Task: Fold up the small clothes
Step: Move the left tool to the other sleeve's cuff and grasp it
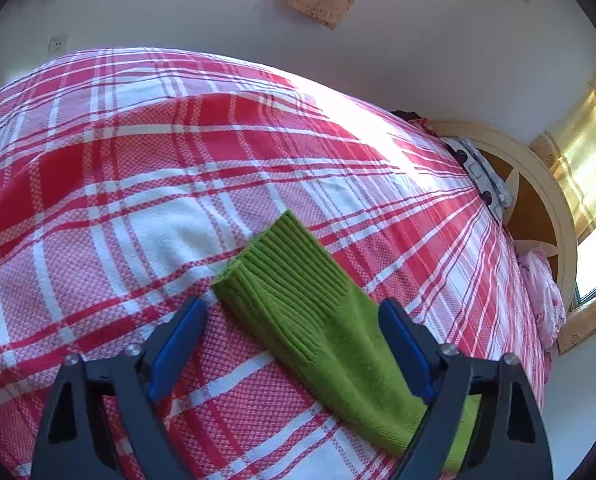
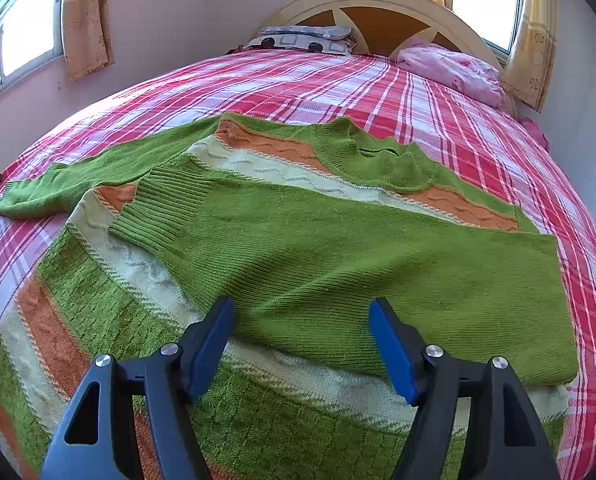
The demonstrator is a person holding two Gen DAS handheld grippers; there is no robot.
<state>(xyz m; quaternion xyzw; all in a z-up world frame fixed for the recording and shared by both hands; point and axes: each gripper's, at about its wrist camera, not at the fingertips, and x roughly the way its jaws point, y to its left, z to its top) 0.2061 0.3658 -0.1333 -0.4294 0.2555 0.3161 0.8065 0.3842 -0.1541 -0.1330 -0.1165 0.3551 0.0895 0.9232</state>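
Note:
A green knit sweater (image 2: 338, 248) with orange and cream stripes lies flat on the red plaid bed (image 2: 478, 128). Its right sleeve is folded across the body, the ribbed cuff (image 2: 166, 208) pointing left. The left sleeve (image 2: 58, 188) stretches out to the left. In the left wrist view that sleeve (image 1: 318, 312) lies on the bedspread (image 1: 138, 184), its cuff pointing away. My left gripper (image 1: 294, 344) is open, jaws astride the sleeve just above it. My right gripper (image 2: 302, 340) is open and empty, hovering over the folded sleeve near the sweater's lower body.
A patterned pillow (image 2: 302, 40) and a pink bundle (image 2: 454, 68) lie at the headboard (image 2: 378, 4). Curtained windows stand at the left (image 2: 22, 40) and behind the headboard. A wall (image 1: 218, 12) runs past the bed's far side.

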